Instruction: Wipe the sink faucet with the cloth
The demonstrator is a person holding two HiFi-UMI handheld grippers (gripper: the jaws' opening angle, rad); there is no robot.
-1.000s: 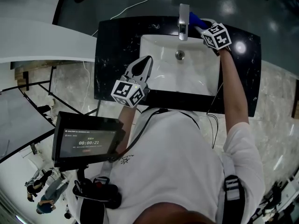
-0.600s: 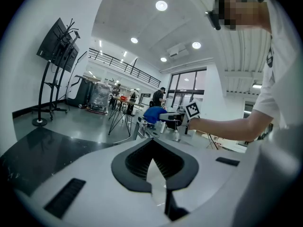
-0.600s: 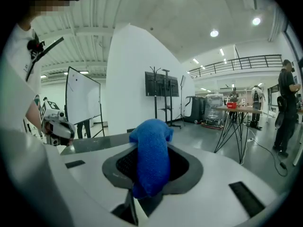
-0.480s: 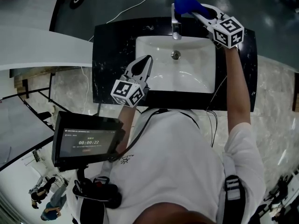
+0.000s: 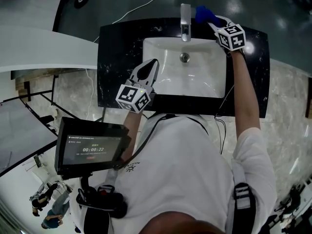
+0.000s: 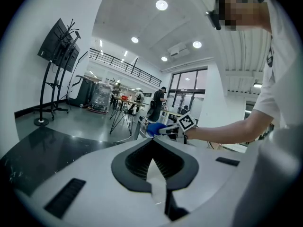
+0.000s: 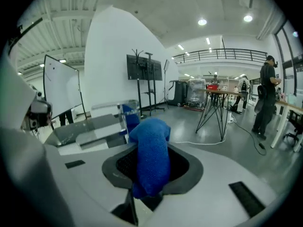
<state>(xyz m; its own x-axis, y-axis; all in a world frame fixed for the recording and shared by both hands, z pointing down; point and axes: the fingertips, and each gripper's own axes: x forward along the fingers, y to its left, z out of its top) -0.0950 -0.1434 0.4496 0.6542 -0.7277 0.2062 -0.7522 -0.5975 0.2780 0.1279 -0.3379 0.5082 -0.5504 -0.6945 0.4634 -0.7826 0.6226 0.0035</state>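
Cloth (image 7: 151, 150) held by right gripper (image 5: 210, 23) beside faucet (image 5: 185, 19); screen (image 5: 92, 147) reads 00:00:22.

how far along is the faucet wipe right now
Done: the blue cloth is picked up, clamped in the right gripper. In hand: it sits beside the faucet, right of it in the head view; contact is unclear. Left: no telling how much is wiped. The left gripper is shut, empty.

The faucet (image 5: 185, 18) is polished metal, the cloth (image 7: 150, 162) rough-knit, the sink (image 5: 165, 77) glossy, the counter (image 5: 119, 57) shiny veined stone.
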